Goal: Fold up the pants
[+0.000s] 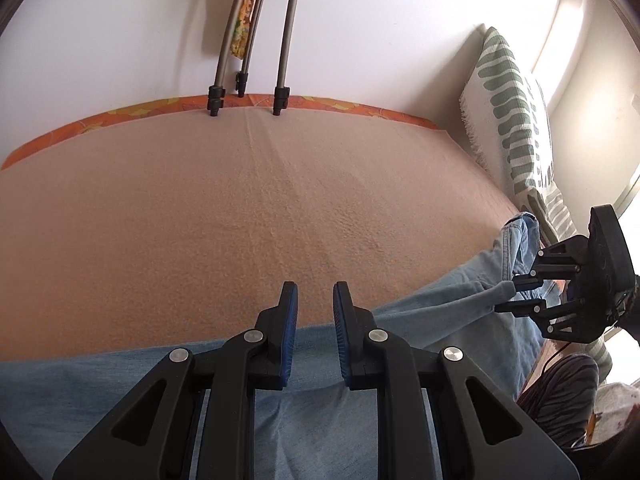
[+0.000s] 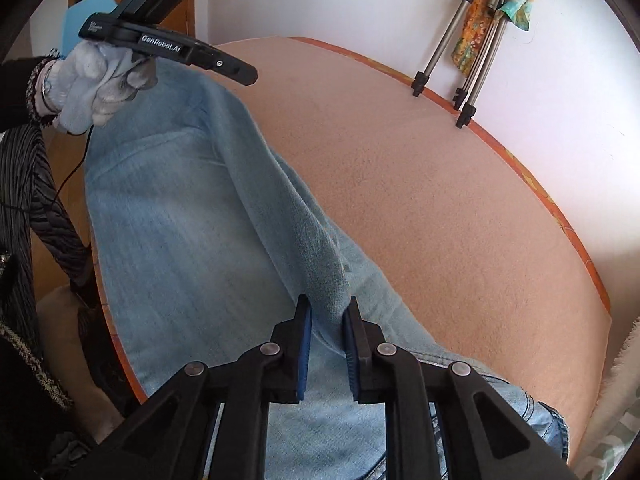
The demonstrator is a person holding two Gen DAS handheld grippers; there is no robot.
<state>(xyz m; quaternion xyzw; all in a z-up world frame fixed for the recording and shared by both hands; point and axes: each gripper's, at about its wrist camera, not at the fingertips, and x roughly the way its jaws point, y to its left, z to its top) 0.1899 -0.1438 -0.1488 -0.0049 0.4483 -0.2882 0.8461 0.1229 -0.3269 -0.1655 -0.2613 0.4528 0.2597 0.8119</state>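
Light blue denim pants (image 2: pixel 180 220) lie along the near edge of a bed with a peach blanket (image 2: pixel 420 200). My right gripper (image 2: pixel 327 308) is shut on a raised fold of the denim; it also shows in the left wrist view (image 1: pixel 514 290), pinching a lifted ridge of the pants (image 1: pixel 440 304). My left gripper (image 1: pixel 315 292) is open and empty, its blue pads (image 1: pixel 291 308) hovering over the pants' far edge. In the right wrist view the left gripper (image 2: pixel 244 74) is seen from the side, held in a white-gloved hand (image 2: pixel 92 84) above the pants' far end.
A tripod (image 1: pixel 248 40) stands against the white wall at the bed's far side, with colourful cloth hanging on it. A white and green patterned pillow (image 1: pixel 516 120) leans at the right end. An orange patterned sheet border (image 1: pixel 360 108) edges the blanket.
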